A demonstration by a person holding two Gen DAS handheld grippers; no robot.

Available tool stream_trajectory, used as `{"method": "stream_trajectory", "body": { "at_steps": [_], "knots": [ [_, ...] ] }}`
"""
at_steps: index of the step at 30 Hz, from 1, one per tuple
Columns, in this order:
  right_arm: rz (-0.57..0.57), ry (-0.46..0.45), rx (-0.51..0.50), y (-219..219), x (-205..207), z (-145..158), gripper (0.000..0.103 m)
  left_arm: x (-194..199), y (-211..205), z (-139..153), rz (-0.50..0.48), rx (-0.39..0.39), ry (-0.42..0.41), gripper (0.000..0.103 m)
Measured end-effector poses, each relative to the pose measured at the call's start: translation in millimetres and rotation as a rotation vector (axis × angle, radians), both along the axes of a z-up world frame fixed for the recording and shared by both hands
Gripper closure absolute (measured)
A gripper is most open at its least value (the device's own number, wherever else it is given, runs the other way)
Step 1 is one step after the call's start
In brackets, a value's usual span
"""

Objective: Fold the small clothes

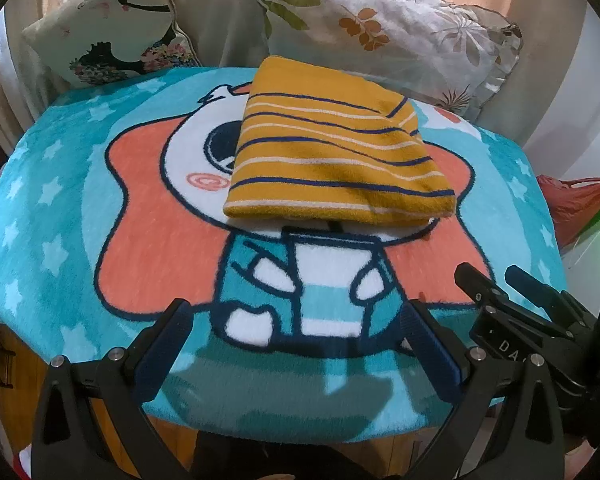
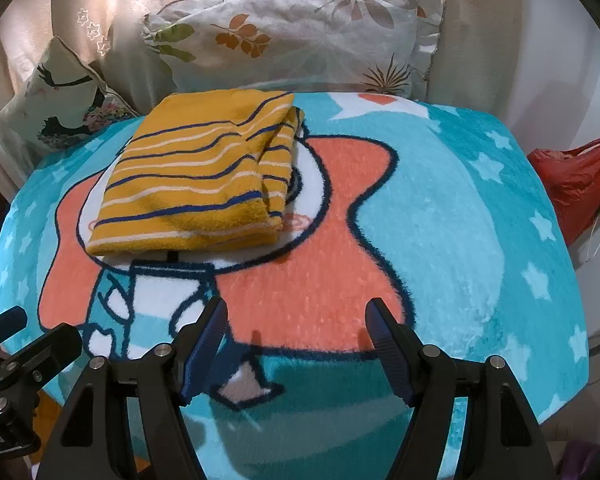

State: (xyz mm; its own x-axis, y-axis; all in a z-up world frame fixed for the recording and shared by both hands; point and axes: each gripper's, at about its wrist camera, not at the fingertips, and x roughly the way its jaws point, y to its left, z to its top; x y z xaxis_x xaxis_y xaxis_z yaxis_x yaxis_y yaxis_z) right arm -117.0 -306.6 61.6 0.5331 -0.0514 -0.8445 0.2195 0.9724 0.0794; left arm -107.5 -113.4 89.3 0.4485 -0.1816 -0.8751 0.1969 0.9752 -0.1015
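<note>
Left gripper (image 1: 296,320) agape before folded, fuzzy striped knit garment (image 1: 332,152)

Folded sweater (image 1: 336,152) on the blanket (image 1: 60,208), pillows (image 1: 384,32) behind

**Count of Things on View**

One folded yellow striped garment (image 1: 332,152) is lying toward 12 o'clock on one turquoise cartoon blanket (image 1: 60,208). Two pillows are leaning behind it: one bird-print pillow (image 1: 108,28) at 11 o'clock and one leaf-print pillow (image 1: 384,32) at 1 o'clock. One red bag (image 2: 576,184) is sitting at 3 o'clock. Two grippers are showing, the left gripper (image 1: 296,320) and the right gripper (image 2: 296,316), each spreading two fingers wide at 6 o'clock.
</note>
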Motion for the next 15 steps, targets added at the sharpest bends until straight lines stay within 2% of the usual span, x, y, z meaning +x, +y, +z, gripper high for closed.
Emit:
{"method": "stream_trajectory", "body": {
  "at_steps": [15],
  "knots": [
    [0.011, -0.034, -0.006, 13, -16, 12, 0.027, -15, 13, 7, 0.017, -0.016, -0.005, 0.000]
  ]
}}
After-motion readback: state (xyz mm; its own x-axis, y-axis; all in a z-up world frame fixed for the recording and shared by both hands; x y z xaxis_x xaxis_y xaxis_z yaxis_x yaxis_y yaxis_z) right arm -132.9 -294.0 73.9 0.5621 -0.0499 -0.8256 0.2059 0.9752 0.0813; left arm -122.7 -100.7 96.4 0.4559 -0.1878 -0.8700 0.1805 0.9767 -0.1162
